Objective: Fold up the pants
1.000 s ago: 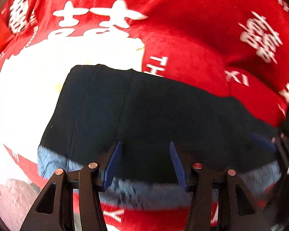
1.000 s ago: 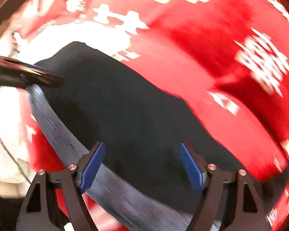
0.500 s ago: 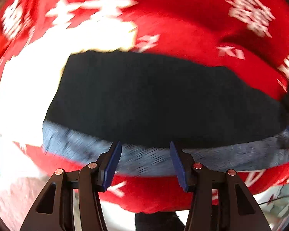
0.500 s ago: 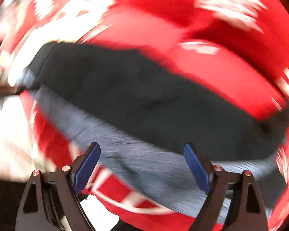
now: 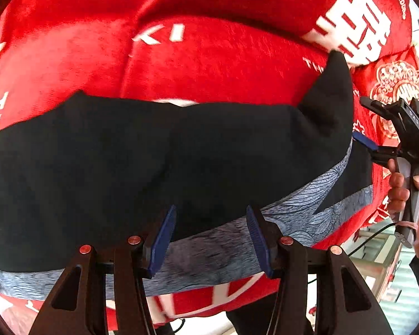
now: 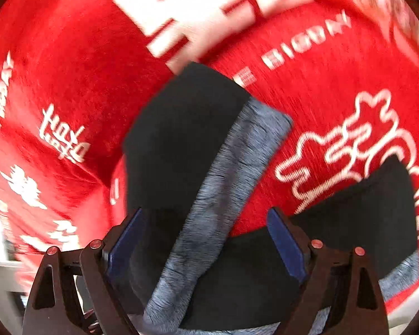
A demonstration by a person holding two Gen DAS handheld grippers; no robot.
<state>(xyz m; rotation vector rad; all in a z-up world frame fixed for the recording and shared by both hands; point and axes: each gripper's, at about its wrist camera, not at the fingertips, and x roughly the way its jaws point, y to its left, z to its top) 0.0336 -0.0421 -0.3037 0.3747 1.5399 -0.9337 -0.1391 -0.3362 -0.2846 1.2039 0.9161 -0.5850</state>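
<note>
Black pants [image 5: 125,167] with a grey patterned side stripe [image 5: 209,259] lie stretched across a red blanket. My left gripper [image 5: 211,237] hangs open just above the stripe near the front edge, with nothing pinched between its blue pads. At the pants' right end a hand [image 5: 402,192] holds my right gripper [image 5: 364,121], open beside the turned-up corner. In the right wrist view the right gripper [image 6: 206,240] stands wide open over the pants' end [image 6: 181,139]. There the grey stripe [image 6: 237,153] runs up between its fingers, and no pad presses on the cloth.
The red blanket [image 5: 223,55] with white lettering covers the whole surface and drops off at the front. A cable [image 5: 377,237] and pale furniture show past its lower right corner. Dark clothing of the person [image 5: 254,318] is at the bottom edge.
Both grippers swept rightward along the pants to the right end. The right gripper rolled strongly and its jaws stand a little wider. The pants lie as before.
</note>
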